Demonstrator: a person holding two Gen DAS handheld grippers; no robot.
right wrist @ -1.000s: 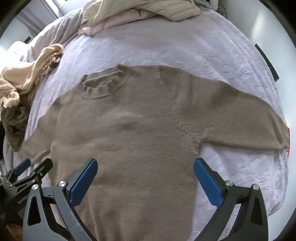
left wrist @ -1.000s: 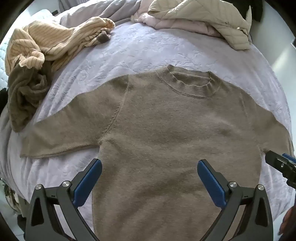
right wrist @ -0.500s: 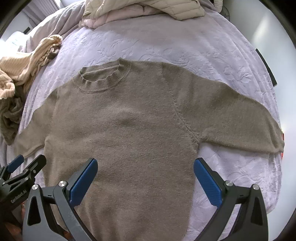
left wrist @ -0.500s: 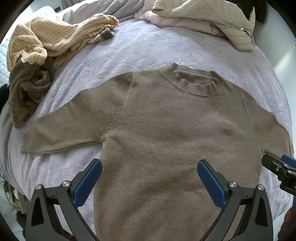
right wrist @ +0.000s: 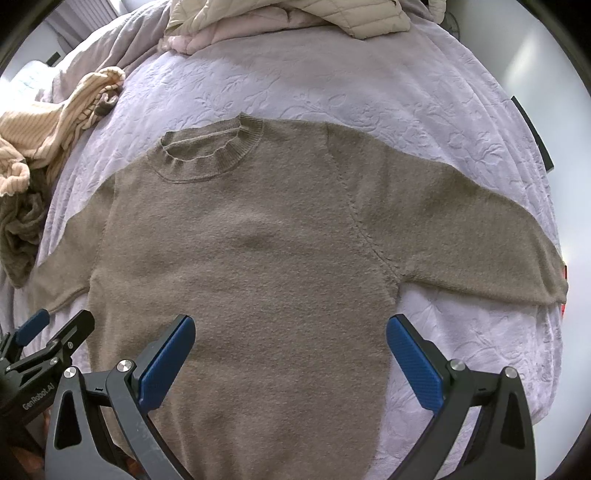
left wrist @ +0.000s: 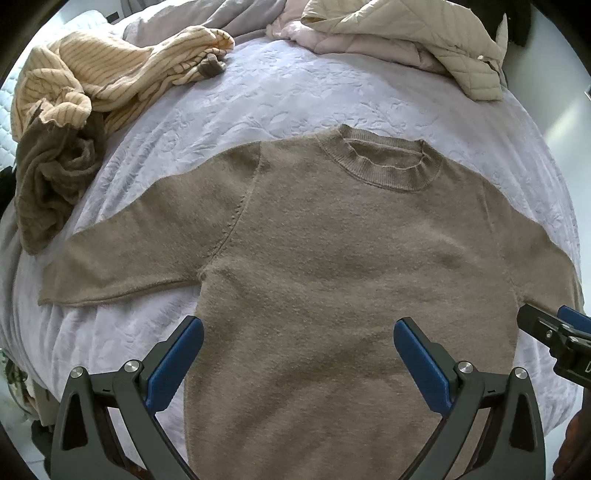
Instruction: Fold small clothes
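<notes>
Sweater [left wrist: 332,266] lies flat on bed [left wrist: 295,85] — soft, limp knit; grasp sleeve cuffs. Left gripper [left wrist: 298,362] and right gripper [right wrist: 290,360] — released, empty.

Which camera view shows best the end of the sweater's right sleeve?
The right wrist view: the sweater's right sleeve lies full length there, cuff included. The left wrist view shows only its upper part; the cuff is cut off.

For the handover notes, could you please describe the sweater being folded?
On the lilac bedspread, the taupe sweater lies flat in the middle, sleeves spread, ribbed collar away from the grippers. Unlike the crumpled striped garment and quilted jacket, it is smoothed out.
</notes>
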